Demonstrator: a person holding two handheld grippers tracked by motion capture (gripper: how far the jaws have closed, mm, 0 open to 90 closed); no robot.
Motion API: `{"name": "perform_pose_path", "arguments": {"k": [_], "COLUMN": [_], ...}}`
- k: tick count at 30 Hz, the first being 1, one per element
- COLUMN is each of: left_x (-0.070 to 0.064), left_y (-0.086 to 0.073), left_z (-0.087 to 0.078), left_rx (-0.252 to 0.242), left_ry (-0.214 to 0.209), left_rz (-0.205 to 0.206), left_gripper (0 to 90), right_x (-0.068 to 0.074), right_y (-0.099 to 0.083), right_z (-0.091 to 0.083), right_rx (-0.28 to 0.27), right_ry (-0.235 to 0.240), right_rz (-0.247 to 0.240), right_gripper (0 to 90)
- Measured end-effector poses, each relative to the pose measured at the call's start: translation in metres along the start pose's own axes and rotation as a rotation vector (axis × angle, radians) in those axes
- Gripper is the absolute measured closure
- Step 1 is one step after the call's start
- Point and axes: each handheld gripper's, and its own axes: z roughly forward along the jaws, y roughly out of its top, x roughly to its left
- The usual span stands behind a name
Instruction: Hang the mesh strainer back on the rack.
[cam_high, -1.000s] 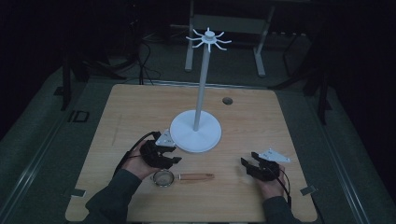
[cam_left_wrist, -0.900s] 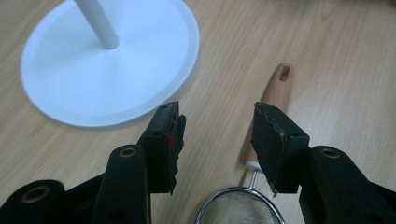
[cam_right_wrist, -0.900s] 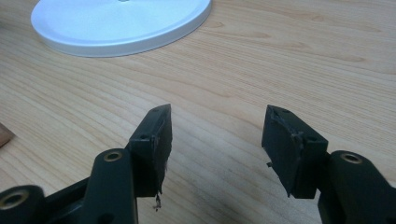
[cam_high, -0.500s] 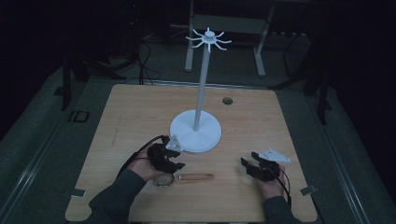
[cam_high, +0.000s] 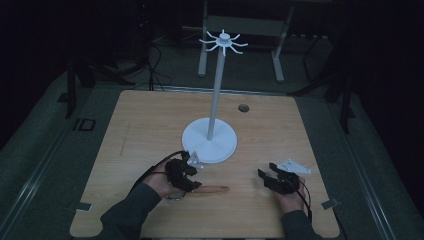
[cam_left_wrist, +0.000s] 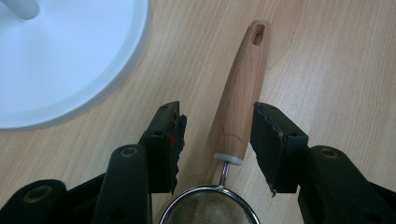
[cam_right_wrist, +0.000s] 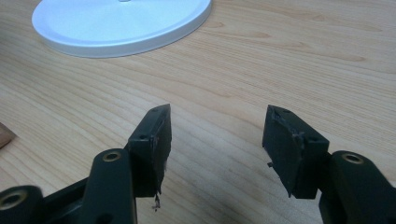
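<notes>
Left gripper (cam_left_wrist: 217, 140) is hovering with jaws wide astride the strainer's wooden handle (cam_left_wrist: 243, 93), gripping nothing; strainer lying beside the white stand base (cam_left_wrist: 60, 60); right gripper (cam_right_wrist: 215, 144) is gaping over bare table (cam_right_wrist: 280, 56).

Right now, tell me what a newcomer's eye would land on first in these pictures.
The tall white stand with its ring of hooks rises from a round base at the middle of the wooden table. Near the front edge, the left gripper is open with its jaws on either side of the wooden handle of a small strainer that lies flat on the table. The right gripper is open over bare wood.
</notes>
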Motion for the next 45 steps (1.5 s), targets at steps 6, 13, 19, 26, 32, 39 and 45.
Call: {"name": "perform_pose_path", "arguments": {"k": [6, 13, 19, 26, 32, 39, 45], "left_x": [-0.003, -0.004, -0.006, -0.006, -0.007, -0.009, -0.01], "left_y": [0.003, 0.006, 0.009, 0.012, 0.013, 0.014, 0.014], "left_z": [0.007, 0.013, 0.018, 0.022, 0.028, 0.034, 0.039], "left_rx": [0.027, 0.055, 0.071, 0.109, 0.136, 0.167, 0.201], "left_ry": [-0.007, -0.02, -0.026, -0.034, -0.044, -0.047, -0.05], "left_rz": [0.01, 0.022, 0.028, 0.041, 0.044, 0.056, 0.073], "left_gripper": [53.0, 53.0, 53.0, 53.0, 53.0, 52.6, 52.5], "right_x": [0.0, 0.0, 0.0, 0.0, 0.0, 0.0, 0.0], "right_y": [0.0, 0.0, 0.0, 0.0, 0.0, 0.0, 0.0], "right_z": [0.0, 0.0, 0.0, 0.0, 0.0, 0.0, 0.0], "right_rx": [0.0, 0.0, -0.001, -0.001, 0.0, 0.0, 0.0], "right_ry": [0.001, 0.002, 0.003, 0.004, 0.006, 0.006, 0.006], "right_rz": [0.0, 0.0, 0.001, 0.001, 0.002, 0.001, 0.001], "right_gripper": [41.7, 41.6, 41.5, 41.5, 41.4, 41.2, 41.1]}}
